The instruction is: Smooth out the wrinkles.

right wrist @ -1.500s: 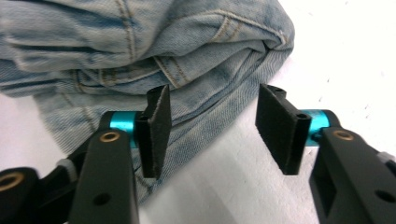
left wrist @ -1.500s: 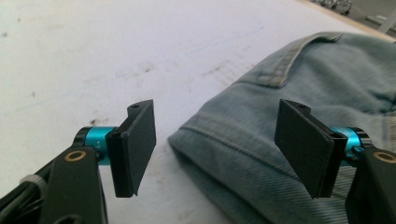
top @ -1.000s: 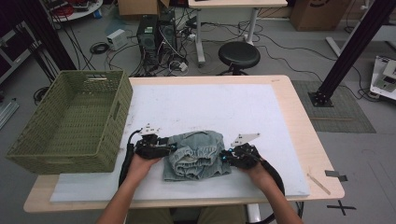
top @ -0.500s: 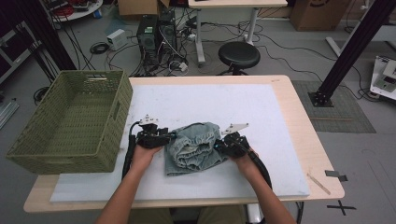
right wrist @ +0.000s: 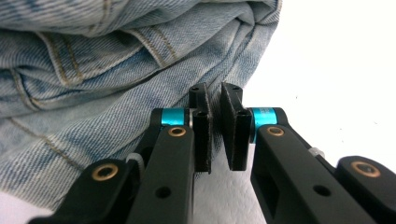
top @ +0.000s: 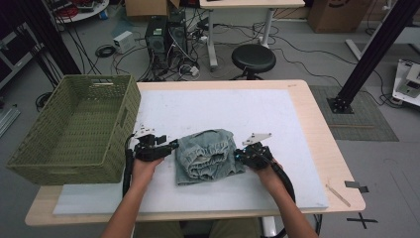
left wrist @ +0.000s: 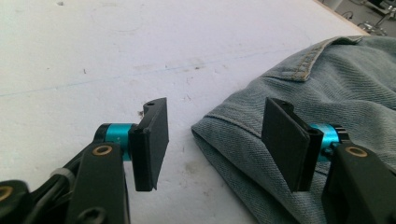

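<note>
A folded blue denim garment (top: 208, 156) lies on the white mat (top: 223, 106), elastic waistband up. My left gripper (top: 171, 146) rests just left of it. In the left gripper view the left gripper (left wrist: 215, 106) is open and has just been opening; the denim's corner (left wrist: 327, 74) lies beside and behind the right-hand jaw, and no pad presses it. My right gripper (top: 238, 154) is at the garment's right edge. Seen from the right gripper view, the right gripper (right wrist: 214, 91) has its jaws nearly together, pinching the edge of the denim (right wrist: 93, 70).
A green woven basket (top: 124, 106) stands at the table's left, close to my left hand. The wooden table edge (top: 324, 148) runs along the right. A black stool (top: 253, 58), computers and cables sit on the floor beyond the table.
Both hands carried the garment's near part forward and folded it into a thicker bundle. The left gripper has let go and now sits apart from the cloth's left edge.
</note>
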### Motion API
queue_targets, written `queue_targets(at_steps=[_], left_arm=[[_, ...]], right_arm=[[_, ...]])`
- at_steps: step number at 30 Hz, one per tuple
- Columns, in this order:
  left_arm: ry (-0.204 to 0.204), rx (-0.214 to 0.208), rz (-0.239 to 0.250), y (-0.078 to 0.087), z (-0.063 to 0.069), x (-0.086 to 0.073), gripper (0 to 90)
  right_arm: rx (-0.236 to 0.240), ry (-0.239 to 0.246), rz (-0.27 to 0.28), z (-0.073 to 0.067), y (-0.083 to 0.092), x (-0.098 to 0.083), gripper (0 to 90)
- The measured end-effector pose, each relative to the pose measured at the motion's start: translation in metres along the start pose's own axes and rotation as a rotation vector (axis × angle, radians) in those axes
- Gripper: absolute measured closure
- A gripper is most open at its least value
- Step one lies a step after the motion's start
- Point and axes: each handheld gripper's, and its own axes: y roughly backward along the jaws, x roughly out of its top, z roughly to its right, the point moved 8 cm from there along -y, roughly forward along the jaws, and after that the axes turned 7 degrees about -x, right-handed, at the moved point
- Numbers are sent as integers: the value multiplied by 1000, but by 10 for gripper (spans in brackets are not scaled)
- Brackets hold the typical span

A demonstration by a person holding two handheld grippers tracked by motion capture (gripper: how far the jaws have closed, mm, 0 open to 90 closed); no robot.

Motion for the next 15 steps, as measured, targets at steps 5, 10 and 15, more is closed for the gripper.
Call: queue_targets(at_steps=[5, 10, 15], left_arm=[[20, -39, -78, -18, 2, -7, 365], [-20, -61, -133, -26, 9, -9, 570], [-26, -6, -126, -29, 9, -7, 847]], right_arm=[[-2, 16, -11, -1, 3, -1, 847], [21, -4, -5, 0, 2, -2, 845], [27, -10, -5, 0, 1, -2, 845]])
